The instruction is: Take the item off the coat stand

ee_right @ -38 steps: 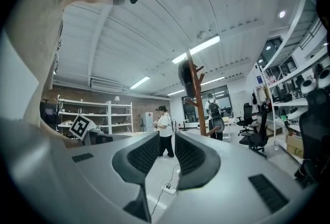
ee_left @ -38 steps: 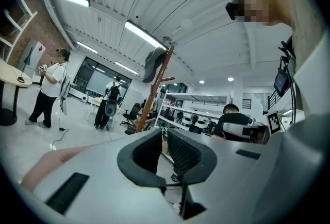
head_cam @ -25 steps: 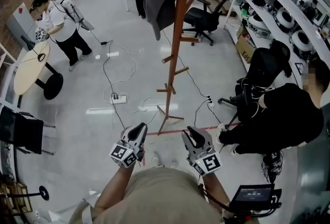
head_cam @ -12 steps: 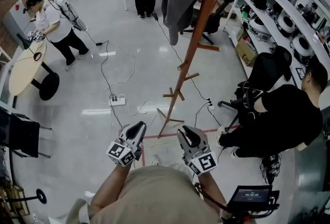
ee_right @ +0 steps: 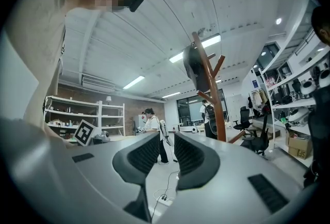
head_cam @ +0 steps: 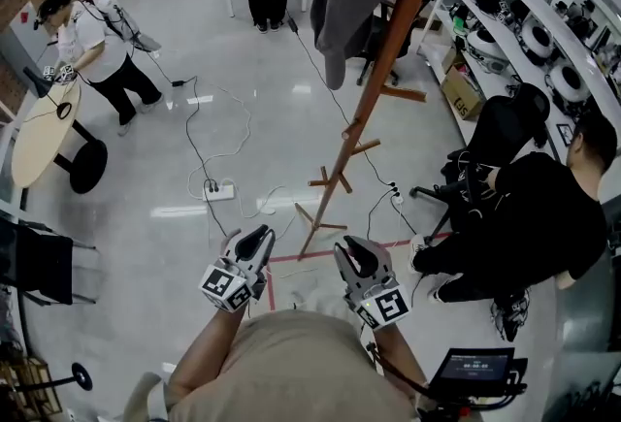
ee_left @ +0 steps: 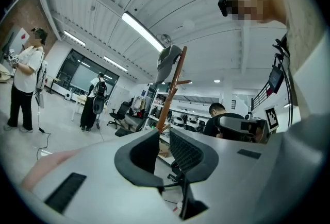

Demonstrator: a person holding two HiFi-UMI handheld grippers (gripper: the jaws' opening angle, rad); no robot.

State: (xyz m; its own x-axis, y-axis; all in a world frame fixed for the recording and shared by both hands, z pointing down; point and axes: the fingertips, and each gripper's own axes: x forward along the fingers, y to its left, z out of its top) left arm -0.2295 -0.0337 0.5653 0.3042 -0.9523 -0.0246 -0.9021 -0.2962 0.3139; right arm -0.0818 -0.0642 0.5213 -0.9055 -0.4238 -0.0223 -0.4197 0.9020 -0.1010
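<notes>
A grey garment [head_cam: 344, 3] hangs from the top pegs of a tall wooden coat stand [head_cam: 374, 90] on the floor ahead of me. Both grippers are held low near my body, well short of the stand's base. My left gripper [head_cam: 260, 238] has just been opening; its jaws show a narrow gap with nothing between them. My right gripper [head_cam: 351, 250] is open wider and also empty. In the left gripper view the garment [ee_left: 167, 61] and stand [ee_left: 172, 89] rise beyond the left gripper [ee_left: 164, 151]. In the right gripper view the garment [ee_right: 195, 66] hangs on the stand [ee_right: 214, 99] past the right gripper [ee_right: 166, 153].
A seated person in black [head_cam: 543, 216] and an office chair [head_cam: 500, 124] are close on the right, before shelves [head_cam: 524, 22]. A power strip with cables [head_cam: 218, 189] lies left of the stand's feet. A standing person [head_cam: 92, 42] and a round table [head_cam: 44, 134] are at far left.
Both grippers have moved a little forward toward the stand, which now looms larger and leans right in the head view. The left gripper's jaws have parted from shut.
</notes>
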